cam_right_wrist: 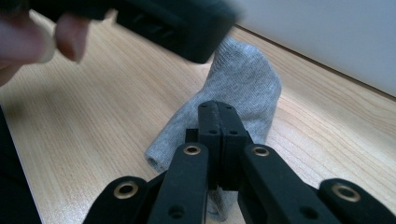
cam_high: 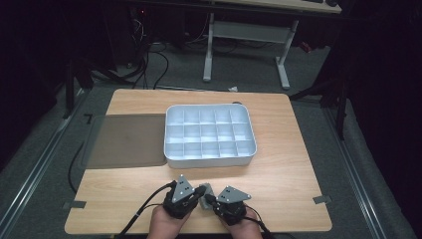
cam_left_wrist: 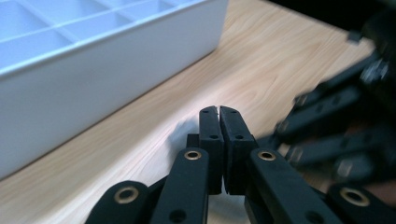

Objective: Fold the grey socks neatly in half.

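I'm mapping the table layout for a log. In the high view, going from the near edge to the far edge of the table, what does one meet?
Left gripper and right gripper side by side with a grey sock between them → bare wooden table → white compartment tray.

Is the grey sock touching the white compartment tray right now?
Apart. In the right gripper view the grey sock lies on the wooden table, and a strip of bare wood runs between it and the white compartment tray wall behind.

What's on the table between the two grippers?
A small grey sock lies between the left gripper and right gripper, clearest in the right gripper view.
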A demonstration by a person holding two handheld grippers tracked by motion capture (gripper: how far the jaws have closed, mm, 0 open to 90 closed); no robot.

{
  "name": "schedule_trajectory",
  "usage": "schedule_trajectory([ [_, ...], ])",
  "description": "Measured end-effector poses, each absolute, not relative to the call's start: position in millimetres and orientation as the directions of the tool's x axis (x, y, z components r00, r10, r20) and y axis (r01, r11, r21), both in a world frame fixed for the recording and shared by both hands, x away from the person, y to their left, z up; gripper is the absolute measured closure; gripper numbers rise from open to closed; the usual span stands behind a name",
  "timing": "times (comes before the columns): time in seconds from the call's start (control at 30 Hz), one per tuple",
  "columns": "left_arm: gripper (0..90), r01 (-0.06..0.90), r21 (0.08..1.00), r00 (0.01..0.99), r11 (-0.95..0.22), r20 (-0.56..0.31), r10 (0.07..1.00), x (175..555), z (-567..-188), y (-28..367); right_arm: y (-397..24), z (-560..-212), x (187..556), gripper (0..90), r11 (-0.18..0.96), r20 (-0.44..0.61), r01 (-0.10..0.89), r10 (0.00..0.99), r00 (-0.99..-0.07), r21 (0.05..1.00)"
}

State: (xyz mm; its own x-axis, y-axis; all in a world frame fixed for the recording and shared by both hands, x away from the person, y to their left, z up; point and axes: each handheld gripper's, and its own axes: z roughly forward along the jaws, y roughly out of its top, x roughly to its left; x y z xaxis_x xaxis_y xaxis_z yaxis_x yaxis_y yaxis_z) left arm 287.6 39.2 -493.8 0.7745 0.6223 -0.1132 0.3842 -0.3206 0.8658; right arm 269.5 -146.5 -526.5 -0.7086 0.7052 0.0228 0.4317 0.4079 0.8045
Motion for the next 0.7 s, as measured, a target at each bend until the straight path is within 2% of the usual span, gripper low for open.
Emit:
schedule_trajectory([
  [0.13,88.2,0.401,0.856,0.777,-0.327,-0.128,0.617,298,-497,25,-147,-527,270,90.0,0.405,0.025,0.43,0.704,-0.71,0.807],
  [0.27,89.9,0.442,0.829,0.751,-0.342,-0.134,0.646,305,-514,32,-148,-527,269,90.0,0.405,0.028,0.431,0.701,-0.712,0.807],
  [0.3,90.0,0.462,0.831,0.739,-0.311,-0.166,0.653,306,-521,40,-148,-527,269,90.0,0.404,0.03,0.43,0.7,-0.714,0.808],
  [0.57,90.0,0.449,0.838,0.738,-0.311,-0.152,0.657,304,-526,43,-148,-523,270,90.0,0.392,0.042,0.441,0.707,-0.706,0.808],
  [0.7,90.0,0.444,0.839,0.739,-0.313,-0.146,0.657,305,-526,43,-148,-514,261,90.0,0.378,0.032,0.394,0.686,-0.727,0.838],
])
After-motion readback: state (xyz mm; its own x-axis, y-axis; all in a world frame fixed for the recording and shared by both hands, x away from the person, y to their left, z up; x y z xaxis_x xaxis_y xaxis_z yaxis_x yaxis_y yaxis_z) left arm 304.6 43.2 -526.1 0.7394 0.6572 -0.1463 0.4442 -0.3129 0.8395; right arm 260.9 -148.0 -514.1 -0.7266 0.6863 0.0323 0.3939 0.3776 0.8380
